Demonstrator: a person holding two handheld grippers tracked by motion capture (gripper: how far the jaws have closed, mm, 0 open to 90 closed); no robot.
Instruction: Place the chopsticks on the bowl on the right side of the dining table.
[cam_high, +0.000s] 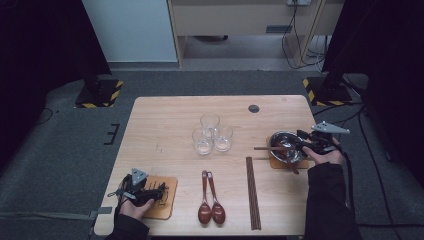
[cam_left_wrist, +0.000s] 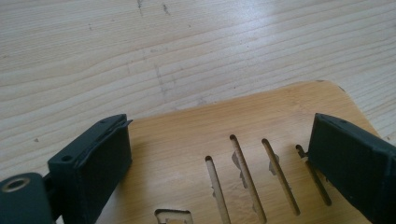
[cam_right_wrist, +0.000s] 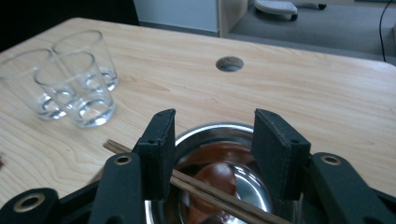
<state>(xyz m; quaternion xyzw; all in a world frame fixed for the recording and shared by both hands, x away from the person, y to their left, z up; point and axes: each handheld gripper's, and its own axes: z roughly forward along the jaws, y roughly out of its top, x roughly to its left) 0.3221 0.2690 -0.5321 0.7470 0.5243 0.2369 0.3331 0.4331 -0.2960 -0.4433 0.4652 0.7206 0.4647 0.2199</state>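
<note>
Steel round bowl (cam_high: 286, 145) is sitting on a slotted wooden coaster at the table's (cam_high: 165, 120) three o'clock edge, directly beneath the right gripper (cam_high: 301, 141), whose half-open jaws are hanging over its rim, gripping nothing. A brown wooden spoon (cam_right_wrist: 217, 179) and dark chopsticks (cam_right_wrist: 196, 189) are lying in and across it. At seven o'clock, the left gripper (cam_high: 159, 192) is resting wide open over another slotted wooden coaster (cam_left_wrist: 261, 140).

No legible text or labels anywhere (none at all)
</note>
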